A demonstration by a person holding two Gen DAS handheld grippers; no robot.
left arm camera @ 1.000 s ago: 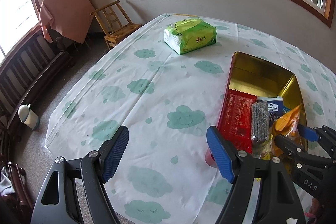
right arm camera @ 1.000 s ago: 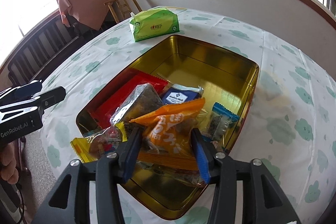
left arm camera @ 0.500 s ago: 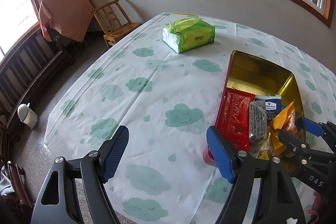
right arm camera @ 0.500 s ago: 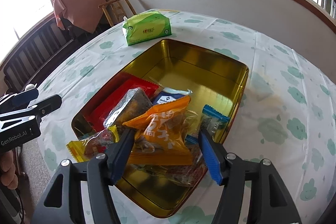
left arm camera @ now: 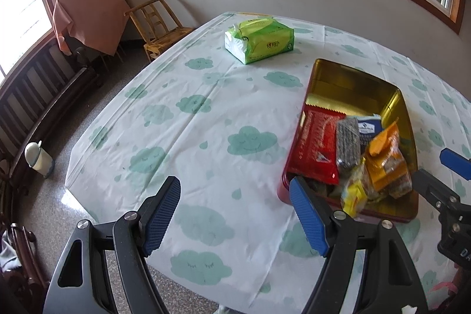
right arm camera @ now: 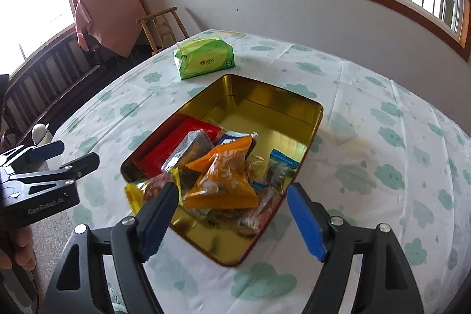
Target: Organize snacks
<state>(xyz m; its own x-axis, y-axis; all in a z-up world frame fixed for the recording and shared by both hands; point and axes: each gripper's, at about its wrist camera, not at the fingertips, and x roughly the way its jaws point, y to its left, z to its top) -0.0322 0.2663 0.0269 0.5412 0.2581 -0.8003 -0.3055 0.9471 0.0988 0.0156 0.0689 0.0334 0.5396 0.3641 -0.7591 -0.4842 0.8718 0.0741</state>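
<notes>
We find the left hand-held gripper (left arm camera: 235, 215) wide apart over bare table (left arm camera: 212, 119), holding nothing. To its right the snacks (right arm camera: 217, 175) lie heaped in the near end of the tin (right arm camera: 265, 99). The right hand-held gripper (right arm camera: 232, 215) hangs above them, its jaws just opened and clear of the orange packet (right arm camera: 226, 178).

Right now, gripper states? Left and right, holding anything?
Left gripper: open, empty, over the tablecloth.
Right gripper: open, jaws just been opening, holding nothing; orange snack packet lies free in the tin.
</notes>
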